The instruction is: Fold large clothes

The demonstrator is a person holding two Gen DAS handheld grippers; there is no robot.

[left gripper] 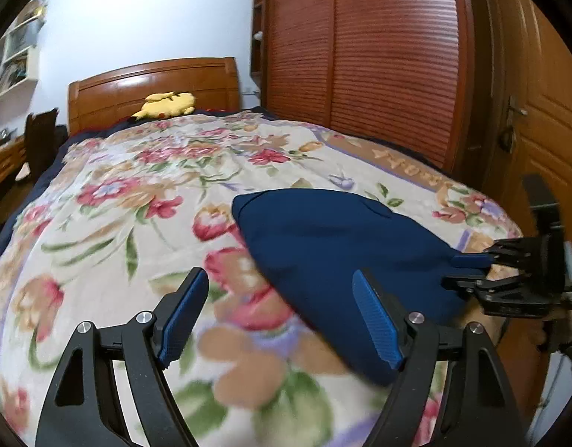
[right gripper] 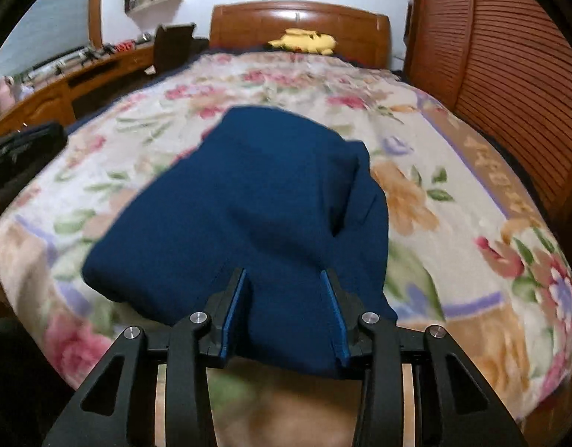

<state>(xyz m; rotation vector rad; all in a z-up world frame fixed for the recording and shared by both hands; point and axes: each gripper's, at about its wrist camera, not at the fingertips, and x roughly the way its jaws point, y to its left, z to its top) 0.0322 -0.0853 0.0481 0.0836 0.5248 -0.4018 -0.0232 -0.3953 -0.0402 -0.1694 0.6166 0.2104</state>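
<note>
A dark blue folded garment (left gripper: pixel 323 238) (right gripper: pixel 248 186) lies on the flowered bedspread (left gripper: pixel 136 186) (right gripper: pixel 453 156), near the foot of the bed. My left gripper (left gripper: pixel 280 273) hovers open over the bedspread at the garment's left edge, with nothing between its blue pads (left gripper: pixel 185 309). My right gripper (right gripper: pixel 284 272) has the garment's near edge filling the gap between its pads, and the cloth touches both. In the left wrist view the right gripper (left gripper: pixel 468 266) comes in from the right with a strip of blue cloth between its fingers.
A yellow plush toy (left gripper: pixel 166 104) (right gripper: pixel 304 41) rests by the wooden headboard (left gripper: pixel 155 78). A slatted wardrobe (left gripper: pixel 379 56) and a door (left gripper: pixel 546 119) stand along the bed's right side. A wooden desk (right gripper: pixel 43 89) with clutter runs along the left.
</note>
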